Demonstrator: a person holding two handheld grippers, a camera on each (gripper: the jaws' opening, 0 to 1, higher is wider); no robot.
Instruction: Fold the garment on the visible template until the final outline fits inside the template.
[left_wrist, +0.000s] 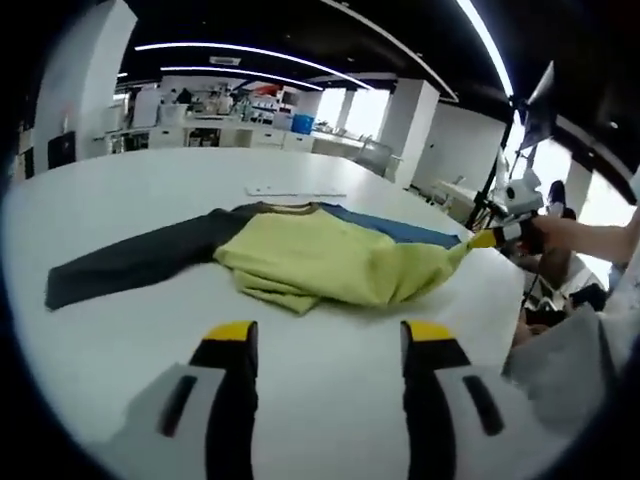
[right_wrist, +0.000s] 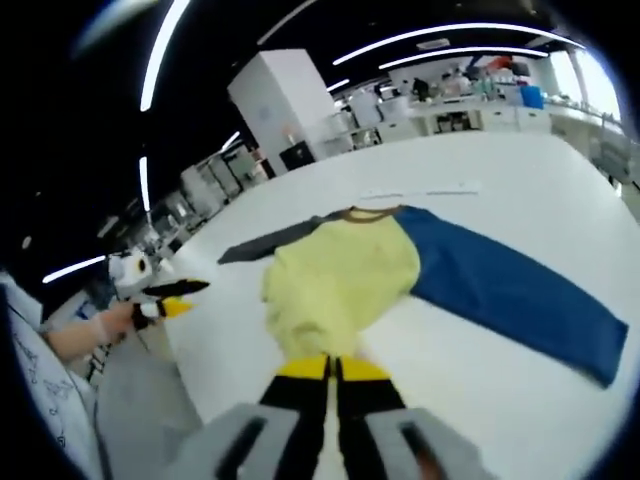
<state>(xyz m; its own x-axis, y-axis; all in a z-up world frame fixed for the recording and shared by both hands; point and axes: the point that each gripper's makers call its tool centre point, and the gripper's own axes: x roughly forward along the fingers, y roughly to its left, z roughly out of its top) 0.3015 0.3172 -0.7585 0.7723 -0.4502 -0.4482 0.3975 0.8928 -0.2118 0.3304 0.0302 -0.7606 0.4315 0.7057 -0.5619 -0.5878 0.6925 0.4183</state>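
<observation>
A long-sleeved garment lies on the white table. Its body is yellow-green, with one dark grey sleeve stretched left and a blue sleeve behind. My left gripper hovers open in front of the garment with nothing between its yellow-tipped jaws. The right gripper comes in from the right, clamped on the yellow body's corner. In the right gripper view, my right gripper is shut on the yellow fabric's near edge. The blue sleeve spreads to the right. The left gripper is at the left, held by a hand.
A thin white strip lies on the table just beyond the collar, also seen as the strip in the right gripper view. The table edge runs close to the right gripper. Lab benches and pillars stand far behind. A person's arm reaches in.
</observation>
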